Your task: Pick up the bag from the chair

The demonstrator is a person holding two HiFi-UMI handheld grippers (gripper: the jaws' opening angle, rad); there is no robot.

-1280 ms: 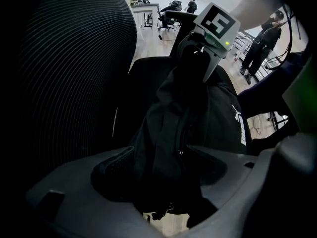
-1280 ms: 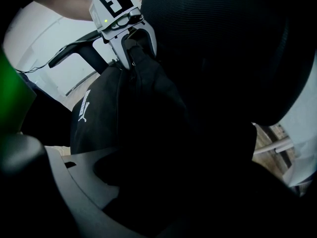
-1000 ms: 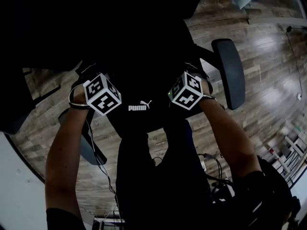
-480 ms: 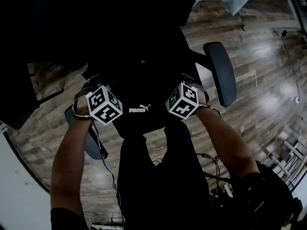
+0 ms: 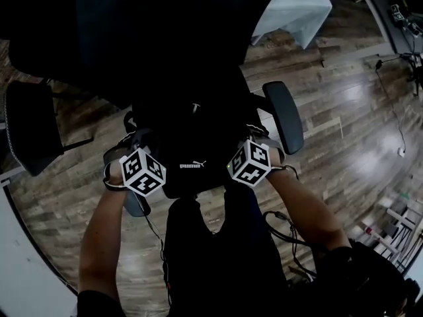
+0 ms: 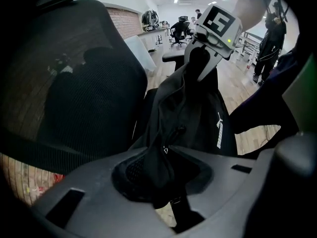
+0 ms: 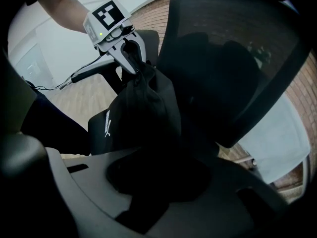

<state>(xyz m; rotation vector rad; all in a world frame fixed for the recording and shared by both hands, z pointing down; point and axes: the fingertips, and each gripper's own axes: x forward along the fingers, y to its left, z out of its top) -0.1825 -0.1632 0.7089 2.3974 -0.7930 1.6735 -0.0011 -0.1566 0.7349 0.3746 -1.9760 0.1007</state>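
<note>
Both grippers sit lower in head view vs 1 s ago, cubes slightly closer together. Left gripper fingers clamped on left top of black bag; right gripper fingers clamped on its right top. Bag hangs btwn them, just near of chair backrest, above wood floor.

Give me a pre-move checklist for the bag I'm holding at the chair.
1. Left hand-held gripper clamped on the black fabric bag: ok.
2. Right hand-held gripper clamped on the bag: ok.
3. Bag clear of the seat of the black mesh office chair: cannot tell, the bag hides the seat.
4. Bag apart from the chair's black padded armrest: ok, a gap shows in the head view.
5. Bag's zipper closed: cannot tell.
</note>
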